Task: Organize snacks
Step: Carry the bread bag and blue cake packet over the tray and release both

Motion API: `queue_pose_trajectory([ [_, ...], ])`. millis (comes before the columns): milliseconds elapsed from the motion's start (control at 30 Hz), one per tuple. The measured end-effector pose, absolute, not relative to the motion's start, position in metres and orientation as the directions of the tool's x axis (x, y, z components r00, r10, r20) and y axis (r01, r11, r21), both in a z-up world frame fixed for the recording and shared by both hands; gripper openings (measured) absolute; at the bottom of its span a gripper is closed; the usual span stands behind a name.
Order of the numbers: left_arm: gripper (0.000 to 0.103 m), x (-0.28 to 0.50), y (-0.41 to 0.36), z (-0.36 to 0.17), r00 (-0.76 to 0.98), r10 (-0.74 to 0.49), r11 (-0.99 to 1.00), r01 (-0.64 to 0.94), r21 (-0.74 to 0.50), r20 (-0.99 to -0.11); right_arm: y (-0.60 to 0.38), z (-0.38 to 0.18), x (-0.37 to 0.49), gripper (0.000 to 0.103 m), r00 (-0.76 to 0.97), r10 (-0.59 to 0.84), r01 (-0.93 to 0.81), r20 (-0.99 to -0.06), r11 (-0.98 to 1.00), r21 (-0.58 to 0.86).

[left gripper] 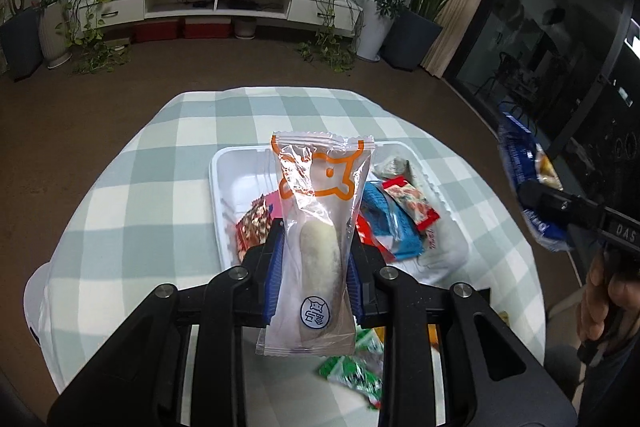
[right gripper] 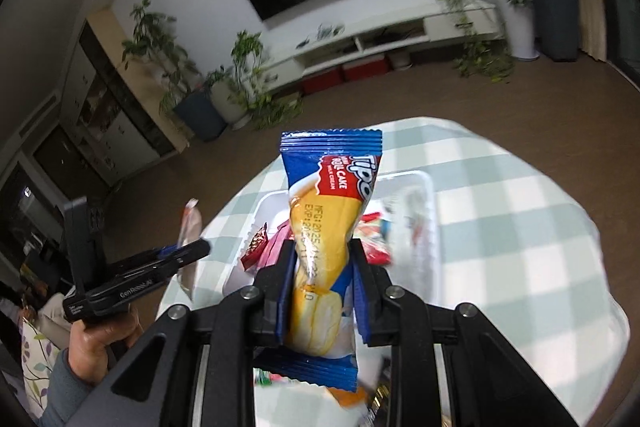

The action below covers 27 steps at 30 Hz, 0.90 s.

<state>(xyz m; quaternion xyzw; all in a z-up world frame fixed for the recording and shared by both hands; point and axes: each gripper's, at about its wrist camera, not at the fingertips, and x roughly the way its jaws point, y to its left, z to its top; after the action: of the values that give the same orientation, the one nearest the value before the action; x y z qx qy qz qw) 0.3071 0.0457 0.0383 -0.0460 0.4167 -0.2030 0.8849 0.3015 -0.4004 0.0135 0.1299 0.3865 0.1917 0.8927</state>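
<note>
The left tongs (left gripper: pixel 316 247) clamp a clear pack (left gripper: pixel 316 227) with a pale bun inside; the right tongs (right gripper: pixel 322 267) clamp a blue-and-yellow roll cake (right gripper: pixel 324 239). Each pack stands upright between its blue pads, top seam pointing away from the camera. Ahead of and below both tongs sits the white tray (left gripper: pixel 224 195) on the checked bench (left gripper: pixel 132 195), already holding several snacks – a blue pack (left gripper: pixel 384 223) and red ones among them.

What could go wrong: both wrappers are slick film pinched at the waist, so a quick swing could let one slide out short of the tray. The two tongs also aim at the same tray from either side, and releasing together might knock them or tip a pack over the rim. A green pack (left gripper: pixel 352 375) lies loose below the left tongs – easy to brush.

Both tongs tilt downward toward the tray, each held by a hand (right gripper: pixel 96 339) at the grip, well above the bench.
</note>
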Motion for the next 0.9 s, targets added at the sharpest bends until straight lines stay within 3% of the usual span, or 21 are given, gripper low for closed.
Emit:
queue_pose_trajectory([
  [267, 0.025, 0.349, 0.028, -0.007, 0.528, -0.375, 0.921, 0.306, -0.241, -0.762, -0.354, -0.044, 0.354, 0.028, 0.546, 0.386, -0.222, -0.743, 0.923, 0.315],
  [900, 0.027, 0.366, 0.015, -0.047, 0.514, -0.362, 0.926, 0.294, -0.237, -0.778, -0.323, -0.078, 0.37, 0.028, 0.525, 0.271, -0.227, -0.806, 0.958, 0.175],
])
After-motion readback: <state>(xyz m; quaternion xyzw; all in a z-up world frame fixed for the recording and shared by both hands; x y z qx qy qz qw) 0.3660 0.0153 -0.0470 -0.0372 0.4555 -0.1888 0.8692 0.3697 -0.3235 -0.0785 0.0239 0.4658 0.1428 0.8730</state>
